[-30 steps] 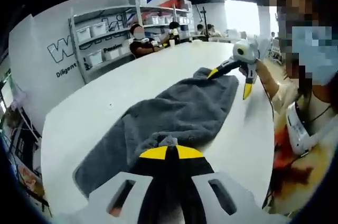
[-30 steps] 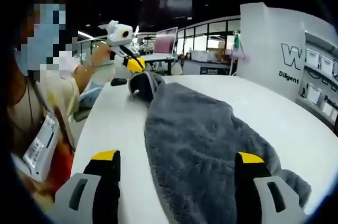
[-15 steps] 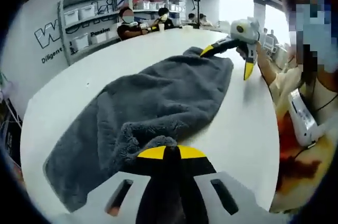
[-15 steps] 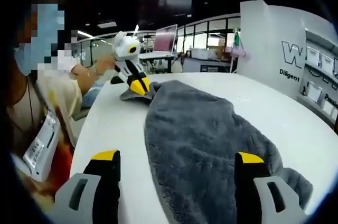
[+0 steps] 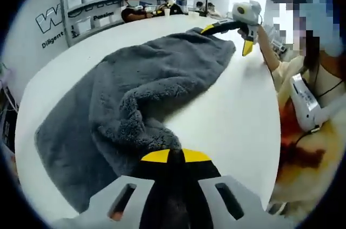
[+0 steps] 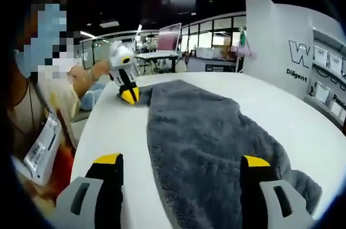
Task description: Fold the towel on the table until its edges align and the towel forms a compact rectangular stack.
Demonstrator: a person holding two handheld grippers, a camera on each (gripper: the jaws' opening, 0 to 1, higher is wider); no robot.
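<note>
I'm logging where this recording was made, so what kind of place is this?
Probably an open-plan office or lab workspace. A long white table holds the grey towel, shelves of storage bins line a lettered wall, people sit at the far end, and a monitor stands behind.

White surface (image 5: 238, 115), broad and rounded at its edge, glossy under the ceiling lights. Grey towel (image 5: 146, 83) spread lengthwise across it, plush and rumpled, running from the near end away to the far end. In the left gripper view, near corner bunched into a thick fold, rest lying flat toward the left edge; bare white strip along the right side. In the right gripper view, same towel (image 6: 205, 148) laid long over the surface (image 6: 108, 126), far corner down flat, near corner by the right edge; bare white to the left and far right.
</note>
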